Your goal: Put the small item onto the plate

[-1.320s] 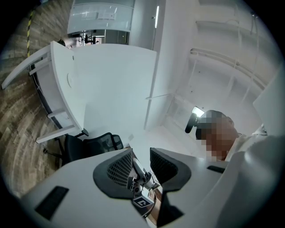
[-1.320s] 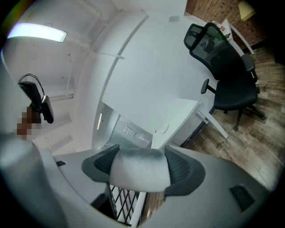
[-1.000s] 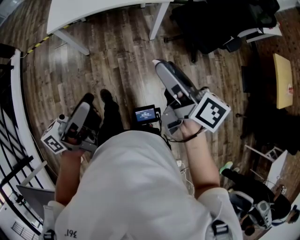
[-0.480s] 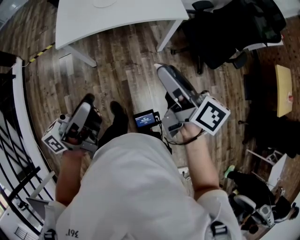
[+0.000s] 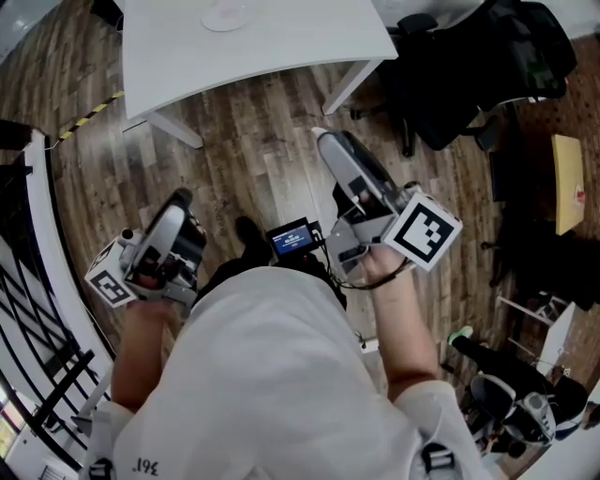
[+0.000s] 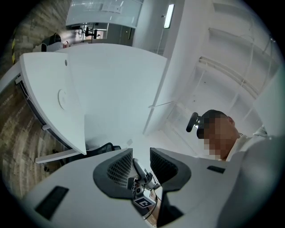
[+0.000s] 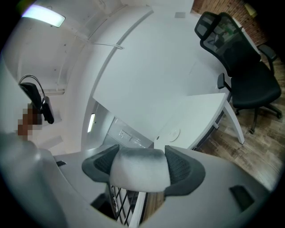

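Note:
My right gripper [image 7: 140,165] is shut on a small soft white-grey block [image 7: 140,173] that fills the gap between its jaws. In the head view the right gripper [image 5: 324,141] is held up in front of the person and points toward a white table [image 5: 281,42]. A white plate [image 5: 225,14] lies on that table, far from both grippers; it shows small in the right gripper view as the plate [image 7: 172,133]. My left gripper [image 6: 141,161] is open and holds nothing. In the head view the left gripper [image 5: 180,200] hangs low at the left.
A black office chair [image 5: 459,66] stands right of the table, also the chair [image 7: 242,67]. A white-and-black railing [image 5: 33,281] runs along the left. The floor is dark wood planks [image 5: 253,141]. A small lit screen [image 5: 292,237] sits at the person's chest.
The white table has slid further into the head view and its plate now shows at the top edge. Both grippers keep the same pose relative to the person.

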The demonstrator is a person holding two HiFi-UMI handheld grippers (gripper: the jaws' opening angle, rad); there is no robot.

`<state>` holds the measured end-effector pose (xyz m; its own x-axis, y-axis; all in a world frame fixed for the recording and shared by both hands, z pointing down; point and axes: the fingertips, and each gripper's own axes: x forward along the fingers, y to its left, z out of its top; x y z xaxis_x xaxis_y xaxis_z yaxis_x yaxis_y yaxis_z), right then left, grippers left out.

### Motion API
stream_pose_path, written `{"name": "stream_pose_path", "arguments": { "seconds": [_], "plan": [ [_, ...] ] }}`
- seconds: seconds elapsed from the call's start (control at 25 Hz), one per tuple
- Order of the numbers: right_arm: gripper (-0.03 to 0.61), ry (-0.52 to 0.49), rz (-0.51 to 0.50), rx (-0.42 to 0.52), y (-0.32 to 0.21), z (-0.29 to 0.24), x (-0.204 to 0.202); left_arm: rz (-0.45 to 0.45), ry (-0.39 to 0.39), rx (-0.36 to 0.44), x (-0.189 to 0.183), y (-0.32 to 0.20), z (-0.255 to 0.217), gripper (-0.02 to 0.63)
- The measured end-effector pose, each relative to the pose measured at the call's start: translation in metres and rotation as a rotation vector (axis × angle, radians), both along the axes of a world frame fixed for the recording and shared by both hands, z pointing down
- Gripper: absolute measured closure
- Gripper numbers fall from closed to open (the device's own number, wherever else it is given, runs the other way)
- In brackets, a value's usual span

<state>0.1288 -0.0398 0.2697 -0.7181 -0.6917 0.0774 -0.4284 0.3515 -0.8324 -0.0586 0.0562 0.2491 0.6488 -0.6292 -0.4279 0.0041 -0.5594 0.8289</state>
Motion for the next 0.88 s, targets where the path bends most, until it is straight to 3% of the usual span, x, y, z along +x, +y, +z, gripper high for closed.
{"name": "stream_pose_path", "arguments": {
  "seconds": [0.24,0.56,0.88],
  "plan": [
    [0.264,0.005,0.0,0.003,-0.02,0.003,-0.031,0.013,-0.017,-0.012,-0.028,-0.018,0.009,0.495],
    [0.264,0.016,-0.034,0.002,-0.06,0.006,-0.051,0.001,-0.021,-0.025,-0.039,-0.048,0.011,0.495],
    [0.264,-0.002,-0.121,-0.015,-0.138,0.025,-0.069,-0.091,-0.037,-0.028,-0.047,-0.112,0.016,0.495]
  ]
}}
